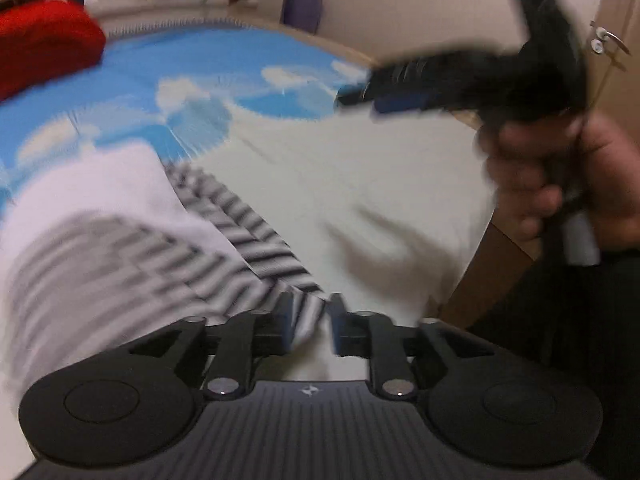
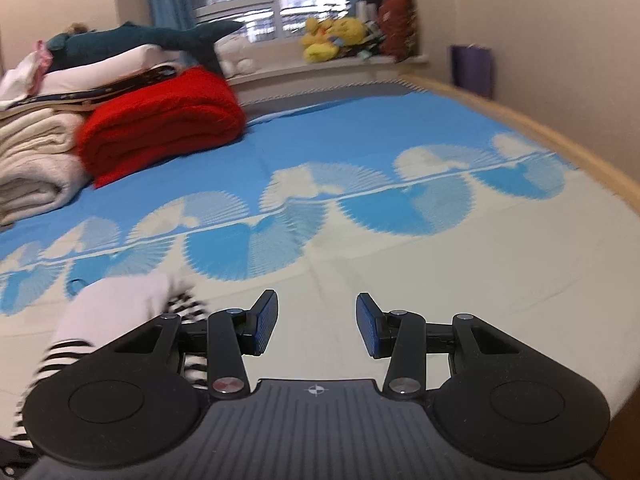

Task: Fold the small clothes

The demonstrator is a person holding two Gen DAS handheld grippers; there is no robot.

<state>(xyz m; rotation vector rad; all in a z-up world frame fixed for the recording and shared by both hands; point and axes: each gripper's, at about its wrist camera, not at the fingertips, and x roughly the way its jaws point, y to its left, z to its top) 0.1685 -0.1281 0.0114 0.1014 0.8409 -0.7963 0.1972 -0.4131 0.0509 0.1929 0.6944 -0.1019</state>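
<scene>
Striped garment being held over the bed

A corner of the black-and-white striped garment is being pinched between the nearly closed left gripper, the cloth being draped over the blue-and-white bedspread; the right gripper is being held wide open, gripping nothing, beside a folded red blanket

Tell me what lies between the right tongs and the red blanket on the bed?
In the right wrist view, only bare bedsheet lies between the open right tongs and the red blanket; the striped garment sits off to the left.
</scene>
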